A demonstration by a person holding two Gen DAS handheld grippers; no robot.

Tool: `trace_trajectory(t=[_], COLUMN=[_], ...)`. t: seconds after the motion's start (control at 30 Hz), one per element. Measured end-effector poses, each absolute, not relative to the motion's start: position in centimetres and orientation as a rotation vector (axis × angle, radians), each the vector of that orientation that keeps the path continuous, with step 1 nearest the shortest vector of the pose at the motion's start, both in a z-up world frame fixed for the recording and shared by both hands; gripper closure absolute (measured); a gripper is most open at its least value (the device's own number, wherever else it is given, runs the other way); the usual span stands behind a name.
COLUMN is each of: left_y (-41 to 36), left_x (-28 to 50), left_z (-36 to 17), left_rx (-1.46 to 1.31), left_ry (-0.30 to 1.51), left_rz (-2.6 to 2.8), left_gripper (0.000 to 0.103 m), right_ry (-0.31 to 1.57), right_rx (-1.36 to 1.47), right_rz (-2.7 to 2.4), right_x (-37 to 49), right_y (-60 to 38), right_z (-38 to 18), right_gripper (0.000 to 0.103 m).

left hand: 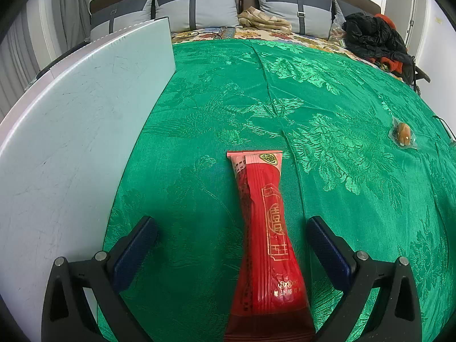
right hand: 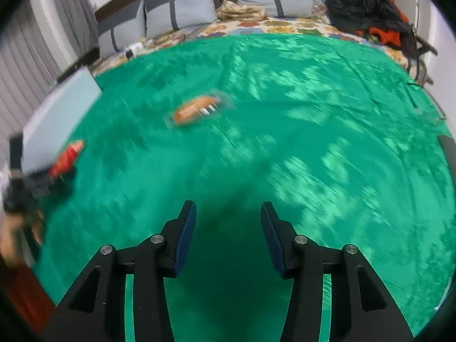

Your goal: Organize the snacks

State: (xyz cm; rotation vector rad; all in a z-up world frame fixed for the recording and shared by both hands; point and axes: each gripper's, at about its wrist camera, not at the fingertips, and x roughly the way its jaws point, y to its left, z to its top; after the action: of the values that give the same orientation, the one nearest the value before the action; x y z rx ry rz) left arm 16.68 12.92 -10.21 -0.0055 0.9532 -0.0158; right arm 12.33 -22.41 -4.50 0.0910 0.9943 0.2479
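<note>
Red foil snack packet [left hand: 263, 236], long and pinched at the middle, lies flat on the glossy green brocade cloth [left hand: 327, 99] with its long axis running near to far, crimped pink end pointing away, beside a pale scuffed board [left hand: 79, 131] on the left. The left hand-held gripper [left hand: 232, 236] tilts down over it, released, blue pads wide of the packet. The right hand-held gripper [right hand: 228, 228], also tilted down, stands parted and empty over bare cloth, with a clear-wrapped orange-brown snack [right hand: 199, 108] lying further off, blurred.

Blurred green cloth [right hand: 285, 142], wrapped orange snack [right hand: 196, 109] lying ahead, right gripper [right hand: 228, 233] jaws apart, empty.
</note>
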Motion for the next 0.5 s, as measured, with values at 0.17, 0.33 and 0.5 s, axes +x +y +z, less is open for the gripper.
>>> trace_trajectory(t=[0.17,0.33,0.5], left_y=[12.9,12.9,12.9], left_x=[16.7,16.7,16.7], left_z=[-10.2,-10.2,-10.2], left_rx=[-0.005,-0.006,-0.005], left_ry=[0.953,0.953,0.953], left_rz=[-0.016,-0.016,-0.016], left_gripper=[0.0,0.0,0.0], right_ry=[1.032,1.106,1.097], right_rx=[0.276,0.383,0.134], right_rz=[0.234,-0.003,-0.099], right_x=[17.9,24.3,27.2], right_y=[-18.5,-16.5,-13.3], right_z=[-4.5,-6.9,-7.0], right_gripper=[0.041,0.039,0.077])
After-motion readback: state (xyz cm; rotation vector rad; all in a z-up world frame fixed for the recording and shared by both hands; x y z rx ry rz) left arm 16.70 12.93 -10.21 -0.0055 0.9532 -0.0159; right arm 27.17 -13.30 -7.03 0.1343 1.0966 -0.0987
